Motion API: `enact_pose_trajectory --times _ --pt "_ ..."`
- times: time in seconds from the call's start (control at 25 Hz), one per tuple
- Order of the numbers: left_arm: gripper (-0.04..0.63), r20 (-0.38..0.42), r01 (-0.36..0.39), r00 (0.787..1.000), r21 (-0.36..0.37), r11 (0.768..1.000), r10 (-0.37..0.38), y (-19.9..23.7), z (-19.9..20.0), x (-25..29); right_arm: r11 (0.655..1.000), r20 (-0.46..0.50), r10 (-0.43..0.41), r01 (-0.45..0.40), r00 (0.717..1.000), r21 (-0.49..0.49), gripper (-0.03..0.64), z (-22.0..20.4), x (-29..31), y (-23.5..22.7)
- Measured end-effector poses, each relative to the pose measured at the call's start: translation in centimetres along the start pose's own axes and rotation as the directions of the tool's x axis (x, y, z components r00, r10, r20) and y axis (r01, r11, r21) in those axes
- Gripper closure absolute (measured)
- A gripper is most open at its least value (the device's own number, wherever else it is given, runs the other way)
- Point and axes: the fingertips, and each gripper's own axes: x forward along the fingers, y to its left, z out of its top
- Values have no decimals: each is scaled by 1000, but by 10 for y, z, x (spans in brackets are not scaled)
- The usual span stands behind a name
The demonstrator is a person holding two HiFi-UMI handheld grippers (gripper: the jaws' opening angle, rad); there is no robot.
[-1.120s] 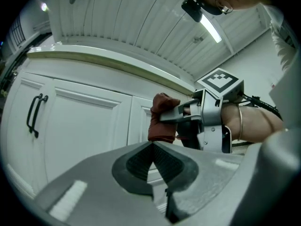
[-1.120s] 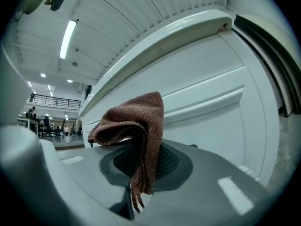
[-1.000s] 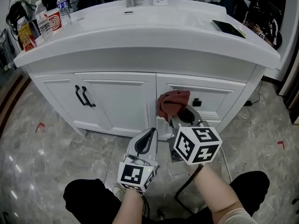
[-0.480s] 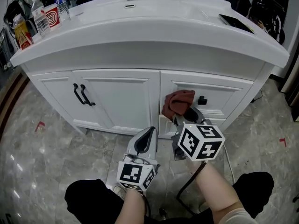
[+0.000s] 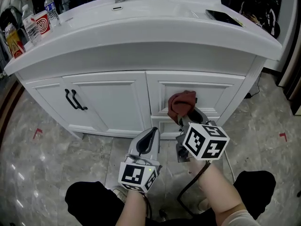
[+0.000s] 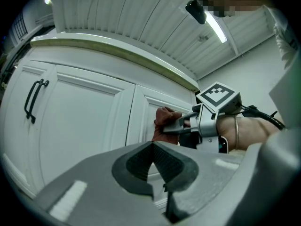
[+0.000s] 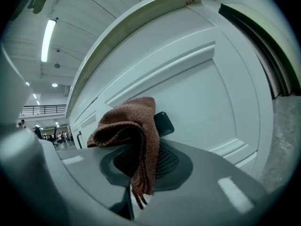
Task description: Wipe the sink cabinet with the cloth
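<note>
Currently right tool (image 5: 188,115) grips cloth (image 5: 180,102) at cabinet drawer front (image 5: 217,91)

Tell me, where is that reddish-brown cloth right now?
In the head view it is right of centre: the cloth is clamped in the right gripper, held at the upper right drawer front, just by the black knob.
</note>
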Motion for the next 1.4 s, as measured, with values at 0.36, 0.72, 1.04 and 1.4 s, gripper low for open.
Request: enact_pose_trajectory --times 0.36,0.72,1.04,1.4 --pt "595 -23 53 998 16 998 -53 -25 -6 13 999 43 -24 25 999 -26 538 19 -34 -20" --pt "595 -37 84 996 36 996 -82 -41 -10 22 994 45 -109 109 993 18 538 24 -36 -62" --pt "595 -52 86 995 30 996 -84 -41 -17 30 994 52 -107 107 993 -8 535 30 -36 -69" --pt "595 -54 119 992 27 993 -117 -60 -17 41 977 96 -200 206 975 -60 536 51 -64 -102"
